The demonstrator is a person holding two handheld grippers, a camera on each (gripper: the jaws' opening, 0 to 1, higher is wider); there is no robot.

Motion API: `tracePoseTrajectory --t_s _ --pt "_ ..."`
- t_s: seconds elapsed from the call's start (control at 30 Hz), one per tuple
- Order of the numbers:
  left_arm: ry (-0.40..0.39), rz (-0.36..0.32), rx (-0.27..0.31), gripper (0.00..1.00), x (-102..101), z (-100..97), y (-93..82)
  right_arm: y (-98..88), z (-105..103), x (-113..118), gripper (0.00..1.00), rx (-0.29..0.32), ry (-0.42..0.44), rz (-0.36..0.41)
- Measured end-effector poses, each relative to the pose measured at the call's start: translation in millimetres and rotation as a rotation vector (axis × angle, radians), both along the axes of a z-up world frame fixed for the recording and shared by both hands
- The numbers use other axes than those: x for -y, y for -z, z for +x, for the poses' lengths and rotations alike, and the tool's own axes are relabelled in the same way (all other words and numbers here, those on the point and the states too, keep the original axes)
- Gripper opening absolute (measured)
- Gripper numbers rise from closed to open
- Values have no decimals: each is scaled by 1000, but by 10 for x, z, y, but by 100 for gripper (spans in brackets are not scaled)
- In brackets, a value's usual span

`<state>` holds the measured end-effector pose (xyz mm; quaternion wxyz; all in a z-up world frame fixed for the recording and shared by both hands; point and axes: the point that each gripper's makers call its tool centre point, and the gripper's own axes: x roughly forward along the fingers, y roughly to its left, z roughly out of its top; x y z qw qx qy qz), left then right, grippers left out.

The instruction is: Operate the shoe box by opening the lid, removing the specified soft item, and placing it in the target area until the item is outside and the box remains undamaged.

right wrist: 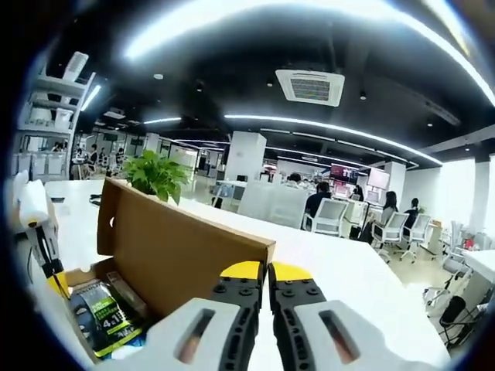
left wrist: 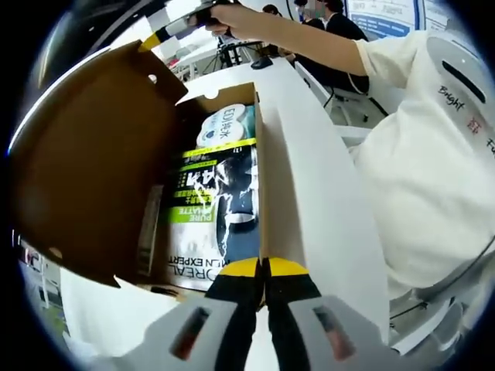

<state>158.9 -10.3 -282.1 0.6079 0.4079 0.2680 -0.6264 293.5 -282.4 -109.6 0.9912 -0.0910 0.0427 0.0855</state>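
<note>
The shoe box (left wrist: pixel 309 193) lies open, white outside and brown inside, with its lid (left wrist: pixel 93 170) swung up to the left. Inside lie a black and green printed pack (left wrist: pixel 213 216) and, at the far end, a white and teal pack (left wrist: pixel 224 124). My left gripper (left wrist: pixel 264 268) is shut on the top edge of the box's side wall. My right gripper (left wrist: pixel 155 40) pinches the lid's free edge. In the right gripper view, that gripper (right wrist: pixel 267 270) is shut on the lid (right wrist: pixel 178 255); the printed pack (right wrist: pixel 104 313) lies below and the left gripper (right wrist: pixel 54 282) stands at the left.
The box sits on a long white table (right wrist: pixel 348 263). The person's arm (left wrist: pixel 309 39) reaches over the box and their white shirt (left wrist: pixel 433 178) is close on the right. A potted plant (right wrist: pixel 158 174) stands behind the lid. Office chairs (right wrist: pixel 329 216) and seated people are farther back.
</note>
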Motion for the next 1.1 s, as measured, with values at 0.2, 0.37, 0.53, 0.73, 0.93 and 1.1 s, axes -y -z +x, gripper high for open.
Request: tracePoseTrajectory --t_s 0.2,0.37,0.53,0.73,0.93,1.1 --pt "8 6 2 1 5 -10 3 4 66 -3 1 -60 -2 -29" --pt "8 1 2 1 5 -8 4 36 188 16 1 -78 8 -44" --pt "18 -4 13 1 4 -5 4 64 244 22 0 -95 14 -34" --pt "17 4 14 1 0 -8 8 112 393 60 0 -101 48 88" --pt "11 -1 17 1 -1 -10 9 208 538 61 0 -61 118 115" --pt "14 -4 20 2 -1 -10 10 244 613 55 0 -67 168 19"
